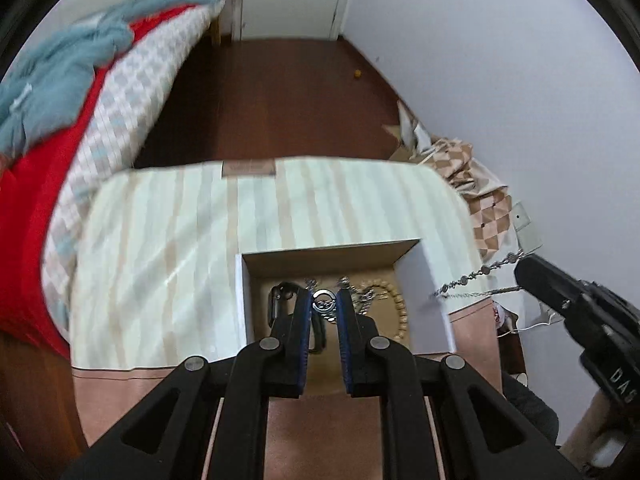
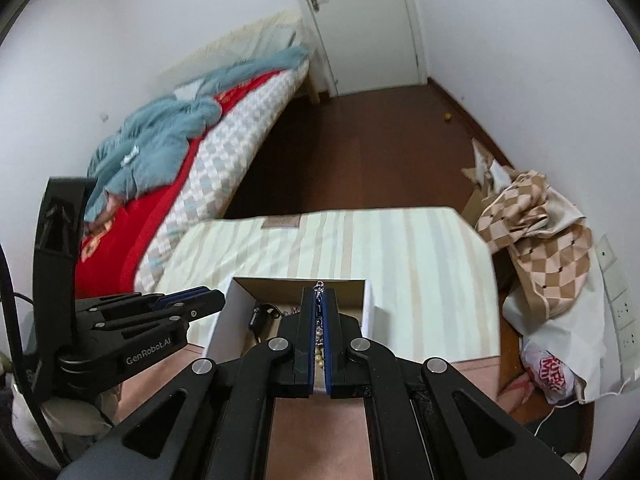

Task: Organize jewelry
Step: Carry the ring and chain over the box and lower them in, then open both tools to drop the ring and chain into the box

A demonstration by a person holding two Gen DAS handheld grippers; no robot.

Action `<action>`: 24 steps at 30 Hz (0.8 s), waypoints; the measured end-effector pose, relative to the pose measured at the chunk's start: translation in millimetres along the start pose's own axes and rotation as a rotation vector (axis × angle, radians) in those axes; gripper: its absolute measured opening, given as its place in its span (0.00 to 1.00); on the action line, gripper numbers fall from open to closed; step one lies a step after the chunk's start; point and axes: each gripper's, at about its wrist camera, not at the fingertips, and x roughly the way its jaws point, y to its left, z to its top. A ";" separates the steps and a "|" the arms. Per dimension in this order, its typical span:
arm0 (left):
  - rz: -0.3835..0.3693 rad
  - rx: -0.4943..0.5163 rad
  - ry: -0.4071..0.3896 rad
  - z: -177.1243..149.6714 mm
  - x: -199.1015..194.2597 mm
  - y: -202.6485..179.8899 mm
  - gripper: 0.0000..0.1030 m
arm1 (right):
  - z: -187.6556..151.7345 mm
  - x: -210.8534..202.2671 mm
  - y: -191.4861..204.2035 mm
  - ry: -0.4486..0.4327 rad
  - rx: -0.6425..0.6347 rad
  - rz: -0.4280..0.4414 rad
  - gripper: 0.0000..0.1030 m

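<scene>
We see the open box [image 1: 420, 296] on a striped mattress [image 1: 168, 240], bed [image 1: 36, 208] left. Left gripper [image 1: 324, 300] jaws spread; right gripper [image 2: 319, 294] pinching a chain [image 1: 472, 278].

Matt cardboard box [image 1: 424, 292], shiny metal chain [image 1: 476, 274], matt wooden beads [image 1: 400, 312], striped cloth cover [image 1: 168, 256], glossy dark wood floor [image 1: 280, 96].
</scene>
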 end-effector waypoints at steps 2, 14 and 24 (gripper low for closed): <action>0.007 -0.004 0.041 0.4 17.0 5.4 0.10 | 1.0 19.7 -0.6 0.044 0.005 0.003 0.03; 0.071 -0.071 0.135 1.5 49.0 22.8 0.18 | -17.1 83.2 -9.5 0.242 -0.014 0.015 0.04; 0.158 -0.067 0.022 -3.4 8.6 25.0 0.80 | -15.3 67.0 -5.9 0.245 -0.034 -0.054 0.57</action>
